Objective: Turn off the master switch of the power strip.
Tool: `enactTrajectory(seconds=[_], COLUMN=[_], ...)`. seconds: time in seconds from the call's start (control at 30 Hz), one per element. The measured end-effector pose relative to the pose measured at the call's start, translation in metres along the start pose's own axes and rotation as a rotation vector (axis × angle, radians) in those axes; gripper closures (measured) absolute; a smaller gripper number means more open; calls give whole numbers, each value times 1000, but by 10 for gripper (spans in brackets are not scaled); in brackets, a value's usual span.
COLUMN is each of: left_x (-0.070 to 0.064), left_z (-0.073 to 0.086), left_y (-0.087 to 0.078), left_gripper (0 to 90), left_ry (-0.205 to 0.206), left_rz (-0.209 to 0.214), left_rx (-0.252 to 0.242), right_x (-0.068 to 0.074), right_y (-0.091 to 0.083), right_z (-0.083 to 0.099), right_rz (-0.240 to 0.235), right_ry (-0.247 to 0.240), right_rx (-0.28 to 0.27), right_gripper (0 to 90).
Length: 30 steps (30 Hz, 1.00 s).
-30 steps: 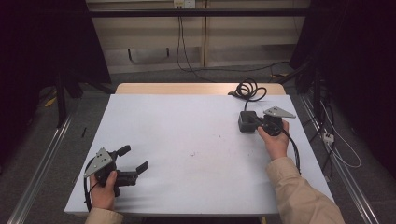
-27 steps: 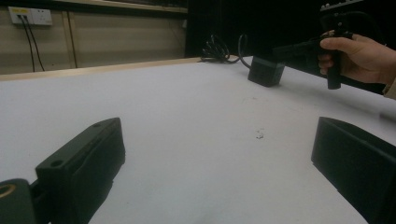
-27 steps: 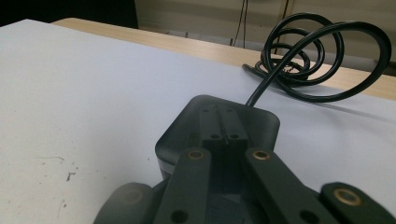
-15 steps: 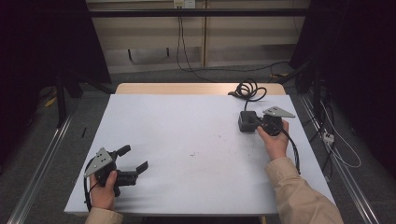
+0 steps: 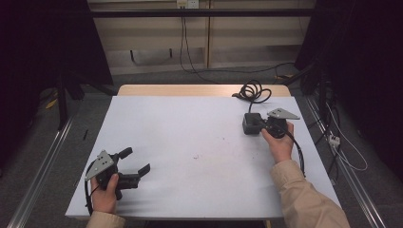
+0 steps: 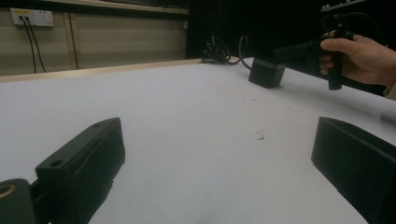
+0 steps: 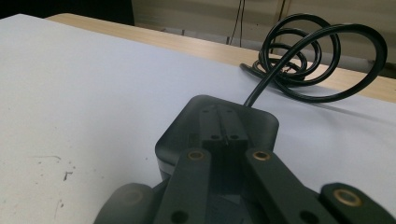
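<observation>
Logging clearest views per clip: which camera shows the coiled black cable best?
The right gripper view: the coiled black cable sits close, its loops distinct, running to the black box-shaped adapter. The high view shows it small at the table's far edge; the left gripper view, distant and dim.

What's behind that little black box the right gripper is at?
Behind the black box its black cable lies coiled on the table, partly over the wooden edge. The right gripper rests shut on top, hiding part of the box.

Matt black plastic adapter block (image 7: 217, 135), glossy black rubbery cable (image 7: 308, 56), smooth matt white table (image 5: 190, 137), pale wood edge
</observation>
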<state>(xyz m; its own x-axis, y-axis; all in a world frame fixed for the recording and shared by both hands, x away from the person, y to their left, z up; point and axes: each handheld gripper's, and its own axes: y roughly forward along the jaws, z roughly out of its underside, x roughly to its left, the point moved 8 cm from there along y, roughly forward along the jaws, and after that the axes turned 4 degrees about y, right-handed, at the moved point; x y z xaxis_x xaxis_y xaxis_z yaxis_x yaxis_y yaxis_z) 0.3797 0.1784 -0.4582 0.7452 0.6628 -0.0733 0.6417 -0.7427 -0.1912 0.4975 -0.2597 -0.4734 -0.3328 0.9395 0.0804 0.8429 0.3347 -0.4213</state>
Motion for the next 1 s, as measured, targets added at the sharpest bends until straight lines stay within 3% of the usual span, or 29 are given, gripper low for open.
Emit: enactTrajectory(seconds=[0.6,0.9,1.0], left_x=[0,0,0], left_z=[-1,-1,1], left_y=[2,2,2], left_gripper=[23,23,23], left_ry=[-1,-2,1], left_rz=[2,-1,2], left_rx=[0,-1,5], right_x=[1,3,7], right_y=[-3,-8,-10], right_z=[-3,-2,-3], right_rz=[-14,-28,-46], right_ry=[13,40,56], right_rx=[-1,6,9], right_gripper=[899,733,641])
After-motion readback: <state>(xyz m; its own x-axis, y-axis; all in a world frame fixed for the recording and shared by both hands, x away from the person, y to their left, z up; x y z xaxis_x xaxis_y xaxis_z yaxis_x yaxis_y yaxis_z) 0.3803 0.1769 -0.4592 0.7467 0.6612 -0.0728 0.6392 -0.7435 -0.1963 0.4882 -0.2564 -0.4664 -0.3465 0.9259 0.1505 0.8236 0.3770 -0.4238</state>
